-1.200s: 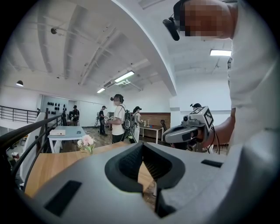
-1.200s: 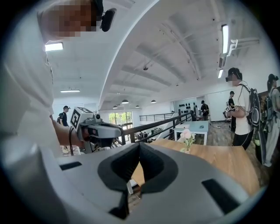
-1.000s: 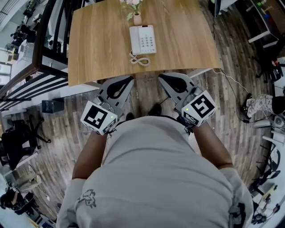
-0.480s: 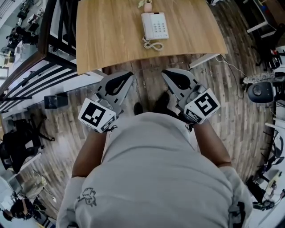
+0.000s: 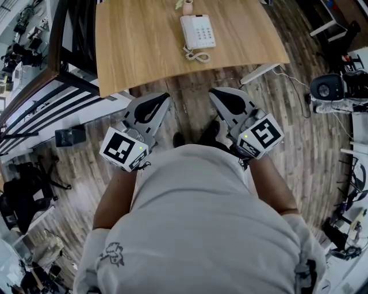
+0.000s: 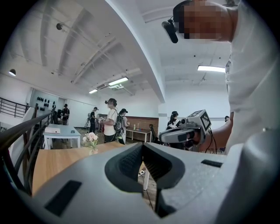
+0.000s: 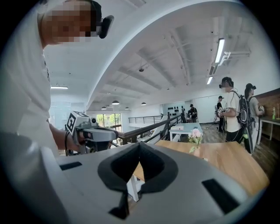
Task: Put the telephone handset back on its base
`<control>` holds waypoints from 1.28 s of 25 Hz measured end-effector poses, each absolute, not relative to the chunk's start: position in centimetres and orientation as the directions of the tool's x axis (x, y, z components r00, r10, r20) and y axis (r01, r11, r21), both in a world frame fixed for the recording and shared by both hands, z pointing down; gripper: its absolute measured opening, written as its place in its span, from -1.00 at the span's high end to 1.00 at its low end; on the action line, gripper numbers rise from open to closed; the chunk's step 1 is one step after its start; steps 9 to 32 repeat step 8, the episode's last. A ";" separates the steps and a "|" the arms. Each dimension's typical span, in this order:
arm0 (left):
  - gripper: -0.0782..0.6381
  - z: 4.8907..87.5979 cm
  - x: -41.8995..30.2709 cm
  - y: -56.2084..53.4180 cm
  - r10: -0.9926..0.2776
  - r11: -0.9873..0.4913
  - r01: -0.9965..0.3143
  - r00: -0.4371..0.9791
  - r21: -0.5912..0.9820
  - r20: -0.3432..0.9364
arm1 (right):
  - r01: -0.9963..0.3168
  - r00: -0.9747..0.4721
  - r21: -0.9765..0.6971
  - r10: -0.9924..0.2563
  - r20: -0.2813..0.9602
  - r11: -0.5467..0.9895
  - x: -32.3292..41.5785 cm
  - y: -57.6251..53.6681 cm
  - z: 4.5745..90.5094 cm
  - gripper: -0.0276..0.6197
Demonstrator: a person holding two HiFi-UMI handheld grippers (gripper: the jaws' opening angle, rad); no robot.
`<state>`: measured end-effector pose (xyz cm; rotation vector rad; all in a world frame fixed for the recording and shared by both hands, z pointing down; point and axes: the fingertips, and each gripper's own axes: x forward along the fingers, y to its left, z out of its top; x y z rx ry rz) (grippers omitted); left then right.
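Observation:
A white telephone (image 5: 198, 31) stands near the front edge of the wooden table (image 5: 138, 51), its coiled cord (image 5: 196, 56) in front of it. The handset seems to lie along the base's left side; it is too small to be sure. My left gripper (image 5: 165, 97) and right gripper (image 5: 214, 92) hang over the floor short of the table, both shut and empty, held close to the person's body. In the left gripper view the jaws (image 6: 142, 144) meet at the tip, with the right gripper (image 6: 183, 133) opposite. The right gripper view shows its jaws (image 7: 139, 143) closed too.
A small vase of flowers (image 5: 188, 7) stands behind the telephone. A black railing (image 5: 52, 86) runs along the left. A cable (image 5: 299, 103) and round black equipment (image 5: 325, 89) lie on the floor to the right. Several people (image 6: 111, 120) stand further back in the room.
The table and telephone have slid up and a little to the right in the head view. Both grippers stay shut and in about the same place.

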<state>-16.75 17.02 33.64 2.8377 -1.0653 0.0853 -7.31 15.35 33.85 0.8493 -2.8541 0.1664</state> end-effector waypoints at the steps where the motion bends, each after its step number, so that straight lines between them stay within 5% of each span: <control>1: 0.76 33.7 -16.8 17.1 -0.652 -0.749 -0.657 0.753 0.082 0.088 | -0.552 -0.824 -0.057 -0.535 0.185 0.832 -7.4 15.4 33.8 0.90; 32: 0.76 33.1 -15.6 16.1 -0.651 -0.750 -0.656 0.755 0.084 0.081 | -0.558 -0.819 -0.046 -0.541 0.189 0.829 -6.2 14.5 33.2 0.90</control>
